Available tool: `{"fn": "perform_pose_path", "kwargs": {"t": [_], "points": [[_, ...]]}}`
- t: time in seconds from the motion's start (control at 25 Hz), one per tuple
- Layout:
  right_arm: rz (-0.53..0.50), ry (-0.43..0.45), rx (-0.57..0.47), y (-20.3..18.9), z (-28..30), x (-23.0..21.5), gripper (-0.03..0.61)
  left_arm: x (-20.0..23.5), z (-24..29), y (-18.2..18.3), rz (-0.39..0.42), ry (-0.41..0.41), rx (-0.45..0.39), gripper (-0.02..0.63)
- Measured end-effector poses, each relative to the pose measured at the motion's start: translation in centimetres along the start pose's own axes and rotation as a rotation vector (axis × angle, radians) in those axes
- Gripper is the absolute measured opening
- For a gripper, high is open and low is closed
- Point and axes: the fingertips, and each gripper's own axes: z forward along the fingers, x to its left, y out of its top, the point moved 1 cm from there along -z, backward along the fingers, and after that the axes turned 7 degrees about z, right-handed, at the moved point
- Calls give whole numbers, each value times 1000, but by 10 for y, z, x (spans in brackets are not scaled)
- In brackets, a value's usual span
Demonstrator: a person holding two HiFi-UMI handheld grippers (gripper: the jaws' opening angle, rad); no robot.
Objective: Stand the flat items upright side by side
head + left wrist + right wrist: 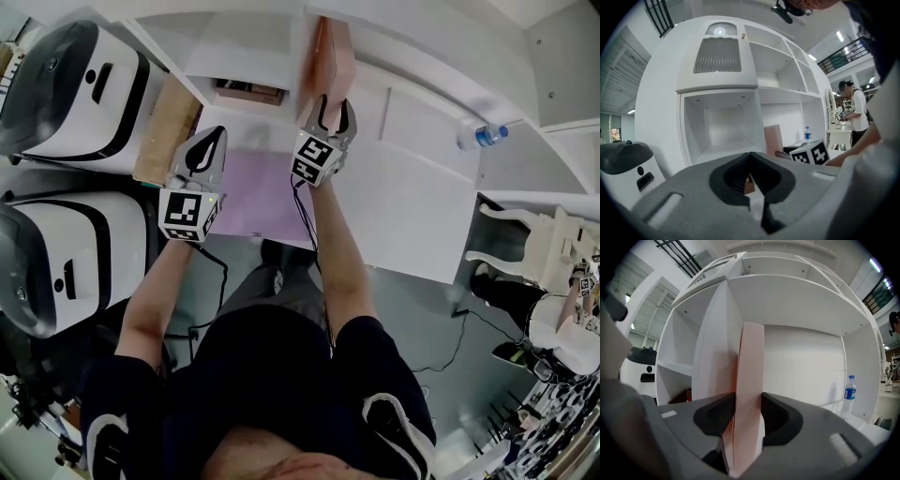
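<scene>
A pink flat item (333, 56) stands upright on its edge in a white shelf compartment (412, 122), close to the divider on its left. My right gripper (335, 111) is shut on its near edge; in the right gripper view both pads press the pink item (749, 380) between them. My left gripper (212, 141) is shut with nothing in it and hovers over the left part of a purple flat item (255, 199) that lies flat on the white surface. In the left gripper view the shut jaws (751, 158) face the shelf, with the pink item (773, 138) to their right.
A brown item (248, 92) lies in the compartment left of the divider. A tan board (169, 122) leans at the shelf's left side, beside two white-and-black machines (66, 89). A water bottle (483, 137) stands at the right end. A person (855, 112) stands far right.
</scene>
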Motion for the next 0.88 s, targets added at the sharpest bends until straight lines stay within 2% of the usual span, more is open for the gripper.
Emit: {"fn": "perform_pose_path", "kwargs": {"t": [0.12,0.44,0.88], "points": [[-23,22,9,-6,-2,6,173,-1,2,-1,1,-3,1,2],[-2,146,48,-17,-9,30,174,0,4,-3,1,-5,2,2],[-191,232,83,-25,-15,48,196,0,3,-7,-4,0,7,2]]}}
